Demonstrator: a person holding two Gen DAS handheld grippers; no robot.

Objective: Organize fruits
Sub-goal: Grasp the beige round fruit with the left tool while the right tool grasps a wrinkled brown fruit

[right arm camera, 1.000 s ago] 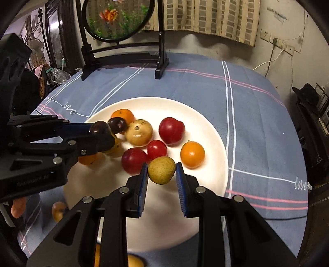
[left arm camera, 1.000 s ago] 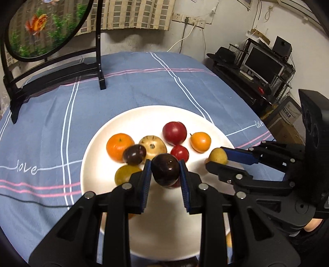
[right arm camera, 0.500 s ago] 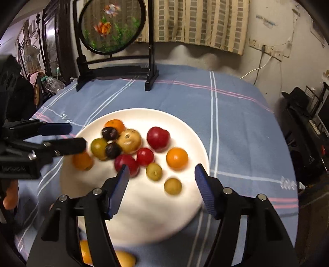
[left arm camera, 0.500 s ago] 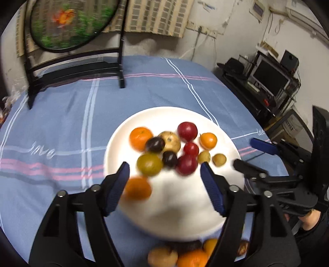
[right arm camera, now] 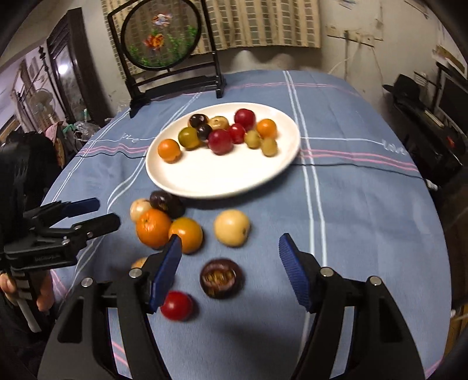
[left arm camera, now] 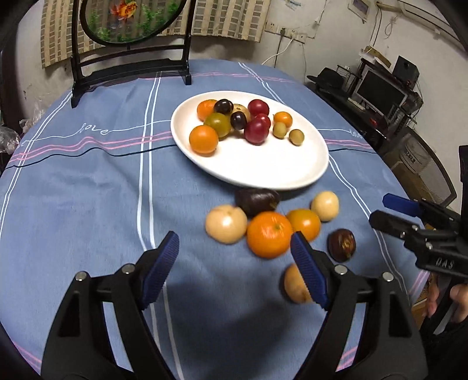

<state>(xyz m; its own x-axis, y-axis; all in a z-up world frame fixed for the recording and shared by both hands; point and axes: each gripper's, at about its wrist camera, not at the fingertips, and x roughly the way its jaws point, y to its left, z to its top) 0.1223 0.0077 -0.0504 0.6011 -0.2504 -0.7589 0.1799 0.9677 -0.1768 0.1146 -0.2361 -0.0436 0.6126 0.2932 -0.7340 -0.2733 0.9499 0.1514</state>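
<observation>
A white plate [left arm camera: 263,172] [right arm camera: 222,181] holds several fruits: oranges, red and dark plums, green ones. Loose fruits lie on the blue cloth in front of it: a big orange [left arm camera: 269,234] [right arm camera: 153,228], a smaller orange one [left arm camera: 304,223] [right arm camera: 186,234], pale round fruits [left arm camera: 225,224] [right arm camera: 231,227], a dark plum [left arm camera: 256,200], a dark brown fruit [left arm camera: 341,245] [right arm camera: 221,277], a red one [right arm camera: 176,305]. My left gripper [left arm camera: 234,263] is open and empty, near the big orange. My right gripper [right arm camera: 229,263] is open and empty above the dark brown fruit.
A black-framed round goldfish screen [left arm camera: 131,20] [right arm camera: 163,38] stands at the table's far side. The right gripper shows in the left wrist view [left arm camera: 409,216], the left one in the right wrist view [right arm camera: 73,216]. A desk with a monitor [left arm camera: 380,90] stands to the right.
Both grippers let go of their fruits onto the plate, opened, and pulled back toward the near table edge, where the loose fruits came into view.
</observation>
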